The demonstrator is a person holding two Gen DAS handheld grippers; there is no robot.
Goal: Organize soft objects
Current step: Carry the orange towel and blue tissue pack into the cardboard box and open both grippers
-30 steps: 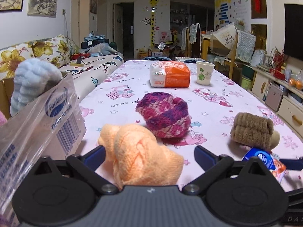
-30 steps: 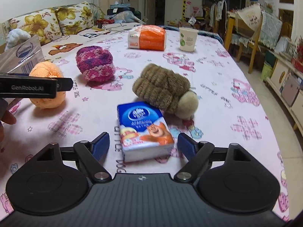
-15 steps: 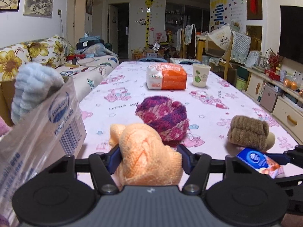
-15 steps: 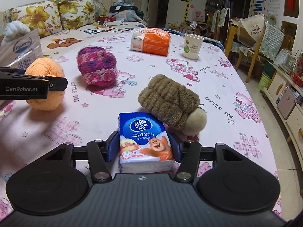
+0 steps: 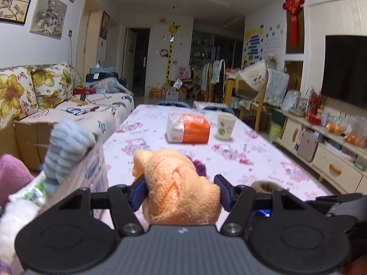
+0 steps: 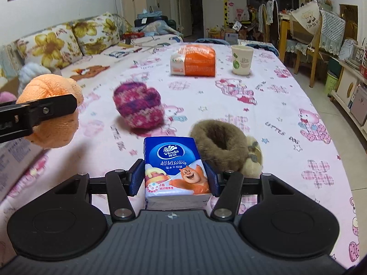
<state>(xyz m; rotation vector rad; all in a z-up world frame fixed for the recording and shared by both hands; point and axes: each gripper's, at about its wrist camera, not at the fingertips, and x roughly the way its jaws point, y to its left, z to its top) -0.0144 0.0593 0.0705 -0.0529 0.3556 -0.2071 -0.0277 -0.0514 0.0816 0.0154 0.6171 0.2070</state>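
Orange knit bundle (image 5: 181, 188) squeezed between left gripper (image 5: 181, 191) pads, seemingly aloft.

— What is different in your left hand from a second ago?

— Your left gripper (image 5: 181, 189), wide open around the orange knit bundle (image 5: 177, 185) then, has closed on it and lifted it off the table (image 6: 263, 105); from the right camera the bundle (image 6: 51, 114) now hangs above the cloth instead of resting on it.

— And your right?

— Your right gripper (image 6: 175, 177) has done the same with the blue tissue pack (image 6: 175, 171): open a second ago, now clamped on both sides. The pack has risen, covering part of the brown knit hat (image 6: 220, 146) behind it.
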